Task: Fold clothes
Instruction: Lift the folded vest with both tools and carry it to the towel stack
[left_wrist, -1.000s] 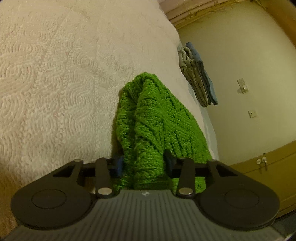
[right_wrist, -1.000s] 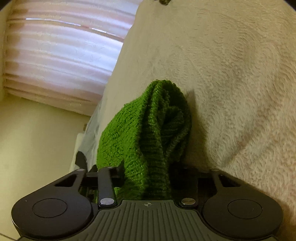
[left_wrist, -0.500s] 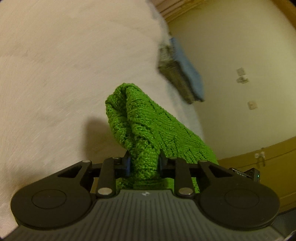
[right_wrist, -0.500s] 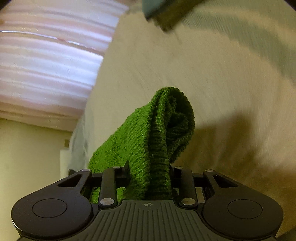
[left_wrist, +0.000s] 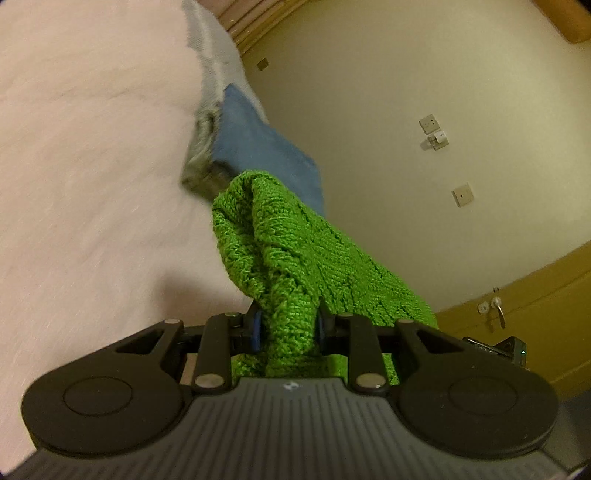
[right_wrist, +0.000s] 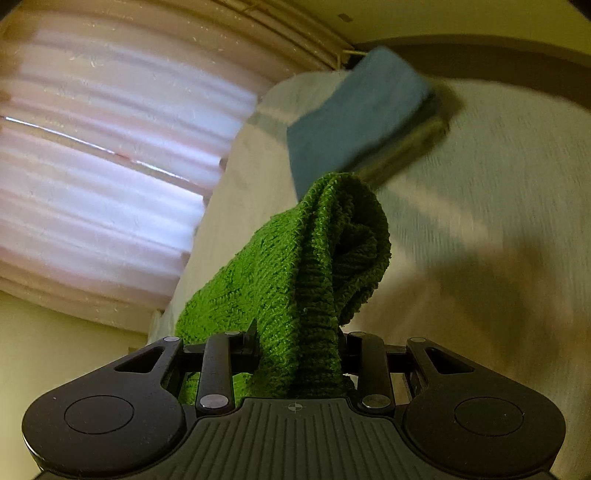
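Note:
A bright green knitted garment (left_wrist: 291, 258) is bunched between the fingers of my left gripper (left_wrist: 288, 326), which is shut on it and holds it above the white bed (left_wrist: 92, 166). My right gripper (right_wrist: 299, 343) is shut on another part of the same green garment (right_wrist: 295, 266), also lifted off the bed (right_wrist: 498, 221). The fabric stretches off to the side between the two grippers. A folded stack with a blue item on top (left_wrist: 255, 147) lies at the bed's edge just beyond the garment, and shows in the right wrist view (right_wrist: 354, 122).
A cream wall with sockets (left_wrist: 432, 125) and a yellow-brown cabinet (left_wrist: 517, 325) stand past the bed edge in the left view. Pale curtains (right_wrist: 92, 166) fill the left of the right view. The bed cover is textured white.
Both grippers have carried the green garment across the bed toward the folded stack, which is now much nearer and larger in both views. Both grips stayed shut.

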